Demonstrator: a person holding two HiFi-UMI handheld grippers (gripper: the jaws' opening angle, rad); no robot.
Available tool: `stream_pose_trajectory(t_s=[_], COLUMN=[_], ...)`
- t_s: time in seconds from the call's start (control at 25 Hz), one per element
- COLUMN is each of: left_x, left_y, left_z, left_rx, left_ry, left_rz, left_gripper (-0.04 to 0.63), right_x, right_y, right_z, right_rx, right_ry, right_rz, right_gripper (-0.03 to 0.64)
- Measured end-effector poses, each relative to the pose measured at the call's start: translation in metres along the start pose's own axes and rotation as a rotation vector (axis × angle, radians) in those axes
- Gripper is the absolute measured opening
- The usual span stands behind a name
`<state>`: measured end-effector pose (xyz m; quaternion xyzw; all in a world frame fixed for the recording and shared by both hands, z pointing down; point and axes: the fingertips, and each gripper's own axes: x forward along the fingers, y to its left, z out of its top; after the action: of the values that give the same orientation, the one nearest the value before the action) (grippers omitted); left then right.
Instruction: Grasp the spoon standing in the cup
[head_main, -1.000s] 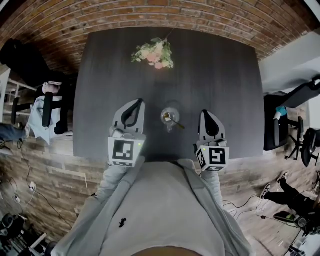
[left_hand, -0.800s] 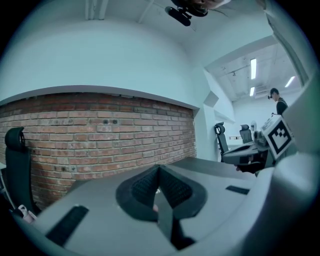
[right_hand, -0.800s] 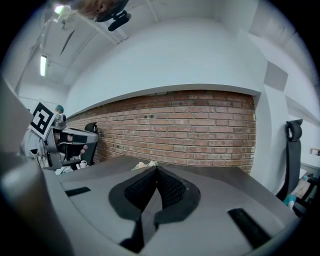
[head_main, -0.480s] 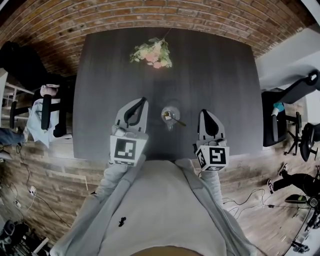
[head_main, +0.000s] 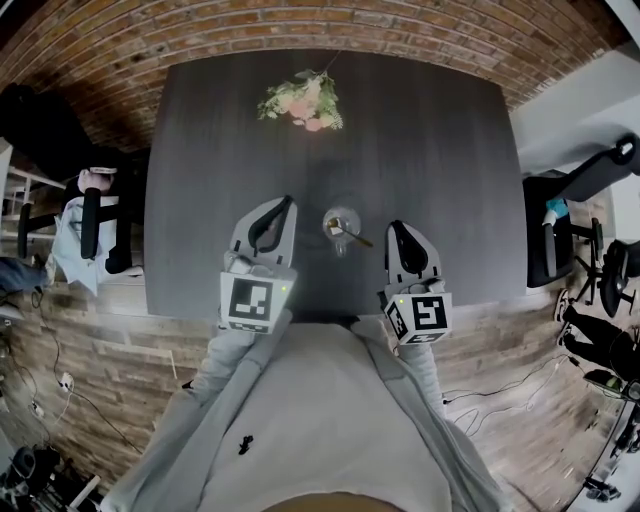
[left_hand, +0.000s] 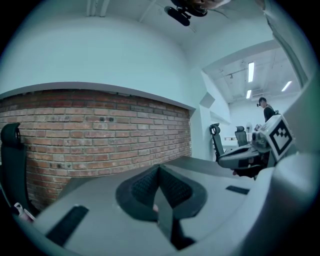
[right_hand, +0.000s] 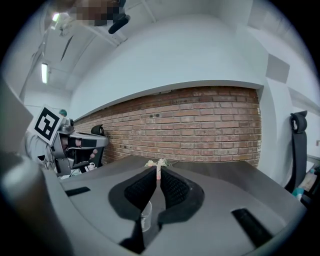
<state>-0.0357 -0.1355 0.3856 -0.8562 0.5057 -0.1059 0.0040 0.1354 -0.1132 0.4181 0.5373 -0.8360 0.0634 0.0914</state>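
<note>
Brick wall (head_main: 300, 30) curves along the top of the head view, behind one dark, matte, rectangular table (head_main: 430, 150). Two grey grippers sit low in the frame. The left gripper (head_main: 283, 203) has its jaws pressed together on nothing, and so does the right gripper (head_main: 393, 226). One loose bunch of flowers (head_main: 300, 100) lies at upper centre. One clear cup (head_main: 341, 232) stands between the gripper tips, apart from both. One spoon (head_main: 348, 236) leans in it. Only the right gripper view shows the cup (right_hand: 145, 217) low behind its closed jaws; the spoon shows only from the head.
</note>
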Motion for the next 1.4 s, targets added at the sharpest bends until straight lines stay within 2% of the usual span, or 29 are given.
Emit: stream_pose_trajectory(t_s=[0.32, 0.4, 0.56, 0.76, 0.88, 1.4], left_x=[-0.005, -0.006, -0.006, -0.007, -0.006, -0.002], left_y=[0.000, -0.001, -0.002, -0.006, -0.009, -0.011], left_z=[-0.006, -0.007, -0.010, -0.012, -0.013, -0.018], left_rx=[-0.016, -0.015, -0.001, -0.036, -0.006, -0.008], left_ry=[0.016, 0.019, 0.021, 0.035, 0.027, 0.037], left_rz=[0.002, -0.003, -0.015, -0.015, -0.038, -0.055], left_gripper=[0.018, 0.018, 0.018, 0.018, 0.018, 0.018], right_x=[0.003, 0.004, 0.007, 0.010, 0.013, 0.021], right_y=[0.010, 0.014, 0.020, 0.027, 0.031, 0.037], right_z=[-0.013, -0.019, -0.027, -0.039, -0.047, -0.090], right_rx=[0.048, 0.063, 0.076, 0.083, 0.084, 0.112], right_ry=[0.026, 0.042, 0.069, 0.113, 0.134, 0.207], right_rz=[0.023, 0.037, 0.057, 0.088, 0.102, 0.112], right_gripper=[0.021, 0.098, 0.121, 0.153, 0.161, 0.161])
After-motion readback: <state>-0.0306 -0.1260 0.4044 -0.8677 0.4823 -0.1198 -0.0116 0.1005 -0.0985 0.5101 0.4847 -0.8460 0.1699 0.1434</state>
